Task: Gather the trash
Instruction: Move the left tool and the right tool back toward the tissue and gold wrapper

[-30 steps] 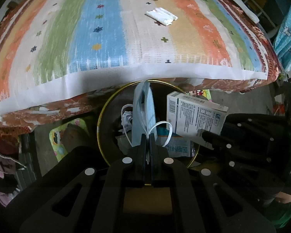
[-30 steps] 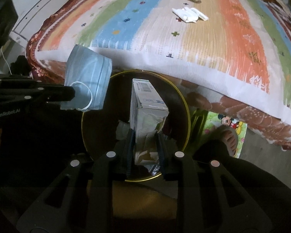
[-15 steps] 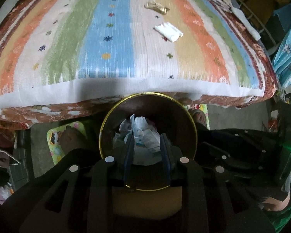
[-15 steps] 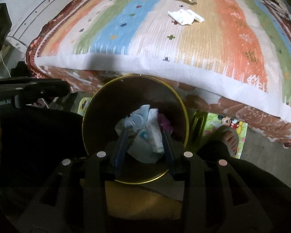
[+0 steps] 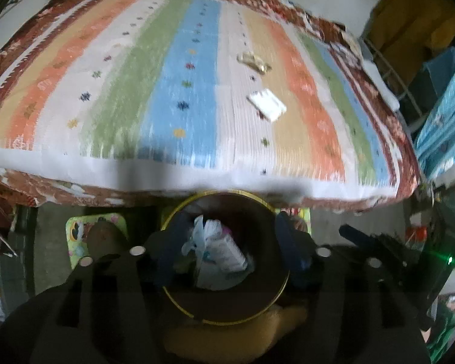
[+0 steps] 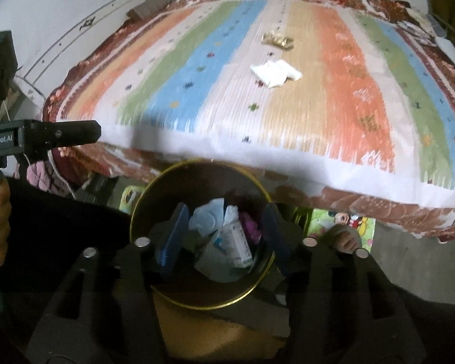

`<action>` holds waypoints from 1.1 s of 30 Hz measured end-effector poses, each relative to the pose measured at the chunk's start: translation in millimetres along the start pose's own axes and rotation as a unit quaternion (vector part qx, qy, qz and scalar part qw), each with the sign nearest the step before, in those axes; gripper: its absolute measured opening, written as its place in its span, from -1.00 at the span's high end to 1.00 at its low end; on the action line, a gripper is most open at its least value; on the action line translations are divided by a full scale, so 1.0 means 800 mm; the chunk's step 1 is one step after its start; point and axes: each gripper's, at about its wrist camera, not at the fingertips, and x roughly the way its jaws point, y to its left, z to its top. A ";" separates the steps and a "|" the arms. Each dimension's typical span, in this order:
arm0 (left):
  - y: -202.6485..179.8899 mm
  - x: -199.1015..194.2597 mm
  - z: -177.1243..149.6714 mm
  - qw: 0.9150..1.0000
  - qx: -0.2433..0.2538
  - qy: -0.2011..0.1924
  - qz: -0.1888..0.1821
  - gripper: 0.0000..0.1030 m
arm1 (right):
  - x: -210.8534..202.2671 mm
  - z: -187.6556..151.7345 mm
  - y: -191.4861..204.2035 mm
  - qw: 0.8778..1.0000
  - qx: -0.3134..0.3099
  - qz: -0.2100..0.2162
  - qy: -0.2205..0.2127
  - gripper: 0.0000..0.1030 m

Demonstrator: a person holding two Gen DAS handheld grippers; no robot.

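Both the left hand-held gripper [image 5: 227, 248] and right hand-held gripper [image 6: 221, 236], jaws just opened and empty, hover over the bin [image 6: 154, 200] holding the dropped mask [image 6: 207, 215] and box [image 6: 238, 242], while tissue [image 6: 273, 72] and a wrapper [image 6: 277, 40] remain ahead on the bed [image 6: 348, 91].

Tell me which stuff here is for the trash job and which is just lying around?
For the job:
- bin, with a face mask and a box already inside
- white tissue on the bed
- gold wrapper on the bed
- left gripper and right gripper, both open and empty

Just lying around:
- striped blanket
- cartoon slippers
- yellow cloth
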 end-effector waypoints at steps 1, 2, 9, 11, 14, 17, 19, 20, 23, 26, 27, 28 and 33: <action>0.001 -0.002 0.003 1.000 -0.002 -0.007 -0.001 -0.32 | -0.003 0.003 0.000 1.000 -0.003 -0.004 -0.009 -0.05; 0.001 -0.004 0.007 1.000 -0.002 -0.014 -0.001 -0.38 | -0.005 0.005 0.001 1.000 -0.006 -0.008 -0.014 -0.08; -0.008 -0.007 0.032 0.999 0.005 -0.037 0.000 -0.58 | -0.012 0.026 0.000 0.999 -0.026 -0.023 -0.038 -0.27; -0.013 -0.006 0.041 0.999 0.013 -0.040 -0.001 -0.63 | -0.013 0.033 -0.001 0.998 -0.032 -0.028 -0.042 -0.31; -0.018 -0.005 0.055 0.999 0.015 -0.044 -0.004 -0.68 | -0.012 0.044 0.000 0.998 -0.042 -0.027 -0.044 -0.41; -0.021 0.000 0.072 0.999 0.014 -0.045 0.001 -0.69 | -0.007 0.057 0.002 0.997 -0.054 -0.028 -0.040 -0.47; -0.023 0.004 0.085 0.999 0.013 -0.045 0.004 -0.72 | -0.004 0.068 0.003 0.997 -0.062 -0.030 -0.040 -0.55; -0.024 0.007 0.092 0.999 0.013 -0.045 0.005 -0.75 | -0.003 0.072 0.004 0.997 -0.064 -0.032 -0.041 -0.56; -0.026 0.013 0.111 0.999 0.010 -0.050 0.010 -0.77 | 0.003 0.089 0.004 0.996 -0.073 -0.033 -0.040 -0.62; -0.027 0.025 0.136 0.998 0.007 -0.056 0.019 -0.81 | 0.011 0.105 0.001 0.996 -0.075 -0.031 -0.035 -0.69; -0.027 0.028 0.142 0.998 0.006 -0.057 0.019 -0.83 | 0.015 0.112 -0.001 0.996 -0.076 -0.035 -0.035 -0.71; -0.027 0.032 0.151 0.998 0.006 -0.059 0.021 -0.85 | 0.018 0.118 -0.004 0.996 -0.077 -0.039 -0.035 -0.75; -0.030 0.057 0.185 0.997 0.020 -0.059 0.035 -0.88 | 0.036 0.147 -0.016 0.995 -0.082 -0.044 -0.033 -0.79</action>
